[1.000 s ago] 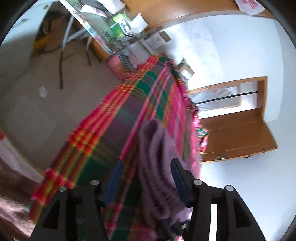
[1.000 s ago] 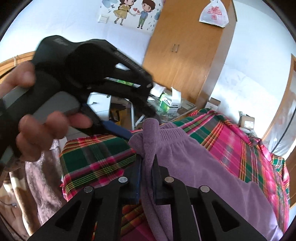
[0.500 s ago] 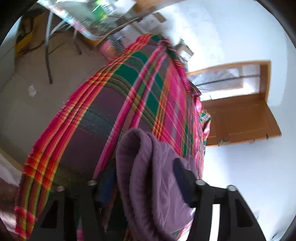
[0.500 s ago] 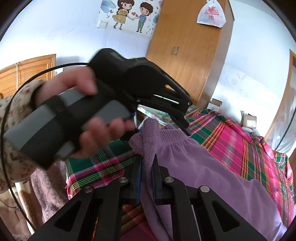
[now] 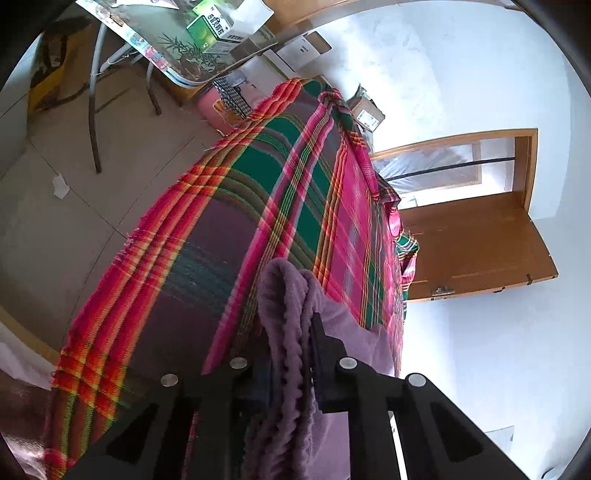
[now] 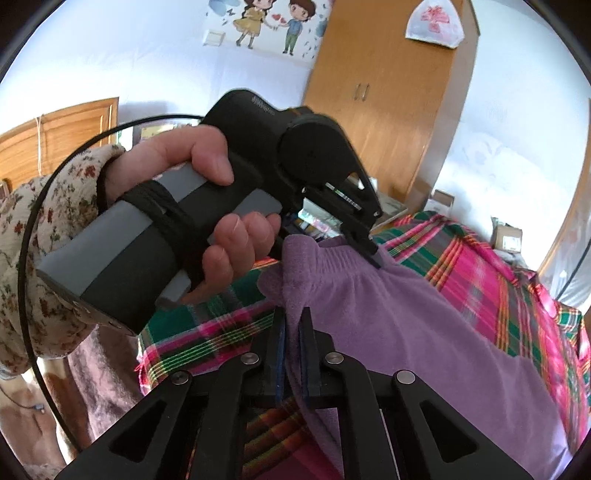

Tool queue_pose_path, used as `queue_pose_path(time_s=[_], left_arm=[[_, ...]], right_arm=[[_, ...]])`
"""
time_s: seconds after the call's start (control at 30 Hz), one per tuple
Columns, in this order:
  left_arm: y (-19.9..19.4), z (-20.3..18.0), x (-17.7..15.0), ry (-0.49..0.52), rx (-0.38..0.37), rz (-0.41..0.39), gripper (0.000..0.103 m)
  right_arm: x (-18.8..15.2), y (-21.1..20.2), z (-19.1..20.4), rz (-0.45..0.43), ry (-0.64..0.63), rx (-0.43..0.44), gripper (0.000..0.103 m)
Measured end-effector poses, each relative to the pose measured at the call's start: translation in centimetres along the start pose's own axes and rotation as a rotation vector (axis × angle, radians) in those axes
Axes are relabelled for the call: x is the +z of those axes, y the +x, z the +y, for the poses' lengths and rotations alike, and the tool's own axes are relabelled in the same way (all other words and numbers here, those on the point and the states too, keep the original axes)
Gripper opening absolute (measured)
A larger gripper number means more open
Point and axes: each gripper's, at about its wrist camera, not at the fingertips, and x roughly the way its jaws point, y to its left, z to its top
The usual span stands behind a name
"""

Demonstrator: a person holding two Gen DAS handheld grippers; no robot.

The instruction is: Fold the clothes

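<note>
Left wrist view: nearest the lens, the left gripper [image 5: 291, 354] is being held closed on a bunched, ribbed edge of a purple garment [image 5: 284, 332], which looks like its elastic waistband; the cloth is being pinched between the two fingers and is trailing down past them. Beyond it, a plaid bedspread [image 5: 221, 221] in pink, green and purple is being shown stretched over a bed, with tiled floor [image 5: 55, 221] to the side. Farther off, a glass-topped bench [image 5: 192, 62] carrying a green box [image 5: 208, 27] is being seen, and a wooden door [image 5: 476, 240] is standing against the white wall.

From the right wrist, the right gripper [image 6: 291, 343] is likewise being kept nearly shut on a fold of the same purple garment [image 6: 388, 314], close to its waistband. Just past it, the left gripper [image 6: 365, 243] is being gripped by a hand [image 6: 221, 206] in a floral sleeve [image 6: 40, 236], its tips touching the waistband a little along from the right one. The rest of the garment is being left lying spread on the bedspread [image 6: 480, 269]. A wooden wardrobe [image 6: 388, 103] is standing at the back.

Judged from this, the task is only being started: the waistband is being held at two neighbouring points, and no finished fold is being shown. The folding itself and the final smoothing are being left to do.
</note>
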Motion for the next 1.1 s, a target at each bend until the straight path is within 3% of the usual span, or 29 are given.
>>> queue_pose_path(time_s=[0.5, 1.1], left_arm=[[0.6, 0.5, 0.5, 0.002, 0.037, -0.006, 0.016], [-1.4, -6.9, -1.6, 0.139, 0.067, -0.094, 0.016]], right_arm=[[0.2, 2.4, -0.3, 0.052, 0.037, 0.037, 0.006], [0.6, -4.3, -4.6, -0.133, 0.195, 0.003, 0.006]])
